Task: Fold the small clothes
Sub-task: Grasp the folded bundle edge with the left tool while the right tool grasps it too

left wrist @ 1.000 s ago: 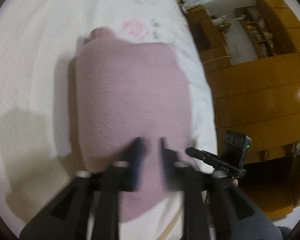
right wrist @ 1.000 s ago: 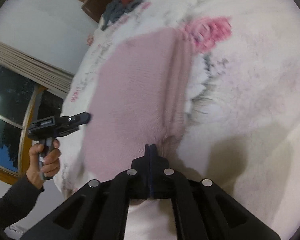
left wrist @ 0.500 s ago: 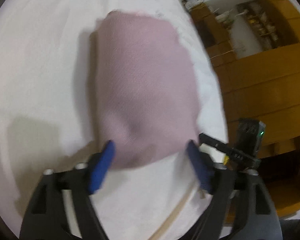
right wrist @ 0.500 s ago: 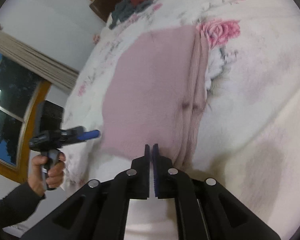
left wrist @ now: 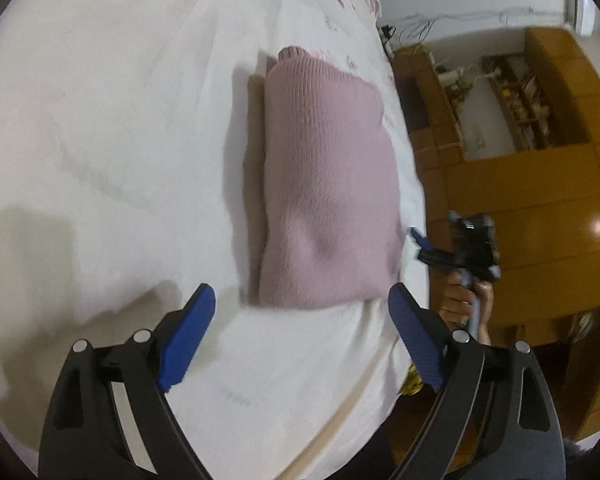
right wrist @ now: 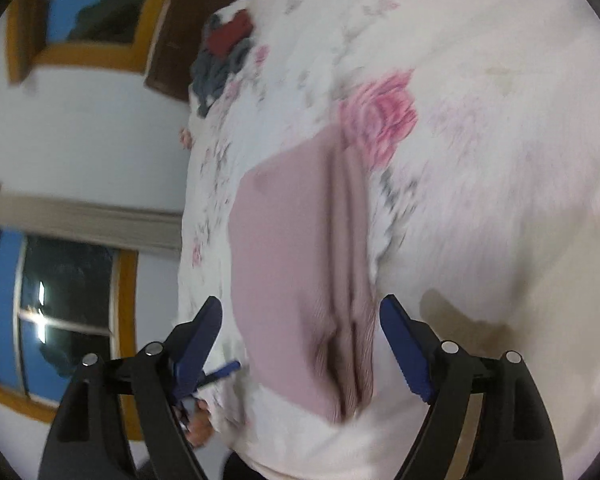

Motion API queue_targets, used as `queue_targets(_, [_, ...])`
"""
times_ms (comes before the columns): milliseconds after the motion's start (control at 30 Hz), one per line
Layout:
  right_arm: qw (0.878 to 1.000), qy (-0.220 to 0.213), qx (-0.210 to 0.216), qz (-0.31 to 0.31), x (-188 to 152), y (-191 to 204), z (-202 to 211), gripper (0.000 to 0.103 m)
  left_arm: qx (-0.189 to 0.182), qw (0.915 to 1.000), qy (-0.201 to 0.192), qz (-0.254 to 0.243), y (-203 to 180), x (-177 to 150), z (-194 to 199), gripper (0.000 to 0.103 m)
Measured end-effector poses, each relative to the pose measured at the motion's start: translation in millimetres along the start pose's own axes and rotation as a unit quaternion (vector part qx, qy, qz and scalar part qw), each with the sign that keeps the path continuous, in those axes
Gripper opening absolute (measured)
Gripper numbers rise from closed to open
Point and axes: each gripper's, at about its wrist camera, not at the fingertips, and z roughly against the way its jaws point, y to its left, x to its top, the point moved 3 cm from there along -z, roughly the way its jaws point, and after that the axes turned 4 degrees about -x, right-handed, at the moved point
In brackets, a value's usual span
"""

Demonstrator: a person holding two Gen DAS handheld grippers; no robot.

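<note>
Two tools hang over the bed, and neither grips anything: the left tool [left wrist: 302,308] has its blue pads spread wide just short of the near edge of the pink knit garment [left wrist: 328,184], and the right tool [right wrist: 300,320] is likewise released, its pads straddling the near end of the same garment [right wrist: 296,264] without touching it. The garment lies folded into a compact, roughly rectangular bundle on the white floral bedspread [left wrist: 100,120], toward the mattress edge; from the left wrist it sits at about 12 o'clock of the pads, with a ribbed collar or cuff poking out at its far end. From the right wrist, stacked lengthwise layers show along the bundle's 3 o'clock side, which suggests the sleeves or sides were turned inward so the pile holds its shape. Across the bundle, at 3 o'clock in the left view, a hand [left wrist: 466,306] holds the other tool clear of the cloth. I judge the fold is finished or nearly so, with both tools freed so the knit can settle flat. A heap of other clothes [right wrist: 224,52] waits at the far end of the bed, near 11 o'clock in the right view.
</note>
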Motion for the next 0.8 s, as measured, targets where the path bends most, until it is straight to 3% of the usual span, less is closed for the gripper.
queue_targets(67, [1.000,0.015,0.000,-0.008,19.3,-6.8,-15.1,0.082,-0.022,0.9997,-0.007,0.009,-0.1,2.7,-4.2,0.088])
queue_targets(200, [0.999,0.039,0.003,-0.009,41.3,-9.3,-44.3,0.082,-0.027,0.9995,-0.002,0.014,7.1,14.4,-16.8,0.087])
queue_targets(467, [0.997,0.070,-0.021,0.013,49.0,-6.1,-98.6,0.084,-0.047,0.9985,0.020,0.017,16.3,25.9,-43.8,0.087])
queue_targets(700, [0.996,0.076,-0.027,0.033,52.0,0.8,-116.8,0.087,-0.082,0.9953,0.052,0.010,11.1,33.4,-77.9,0.087])
queue_targets(800, [0.996,0.073,-0.028,0.036,49.1,4.5,-117.8,0.087,-0.078,0.9944,0.072,0.002,4.7,32.3,-95.3,0.085])
